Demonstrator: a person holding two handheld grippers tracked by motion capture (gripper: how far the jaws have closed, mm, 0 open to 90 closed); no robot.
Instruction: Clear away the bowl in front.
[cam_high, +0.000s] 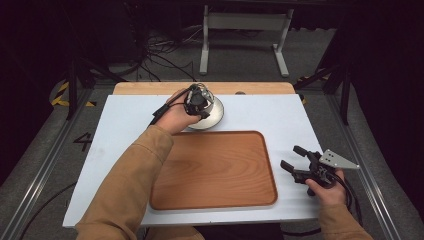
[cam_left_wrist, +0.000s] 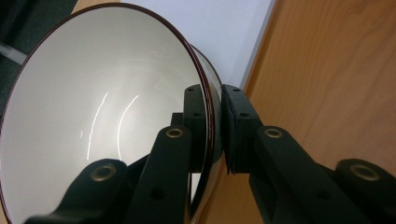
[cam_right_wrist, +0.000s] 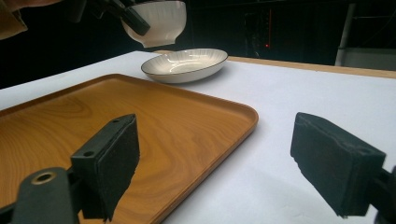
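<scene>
1. Left gripper (cam_high: 199, 106): clenched on the rim of a white bowl (cam_right_wrist: 159, 21), held in the air above the plate (cam_right_wrist: 184, 64).
2. Right gripper (cam_high: 295, 162): jaws spread wide, nothing held, resting beside the wooden tray (cam_high: 215, 170).
3. Progress: bowl lifted, not yet set down; tray bare, likely destination.

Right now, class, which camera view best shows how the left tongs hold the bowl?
The left gripper view: the left tongs pinch the bowl rim, one pad inside, one outside. The right gripper view shows the bowl lifted above the plate, far off. In the high view the hand covers most of the bowl.
</scene>
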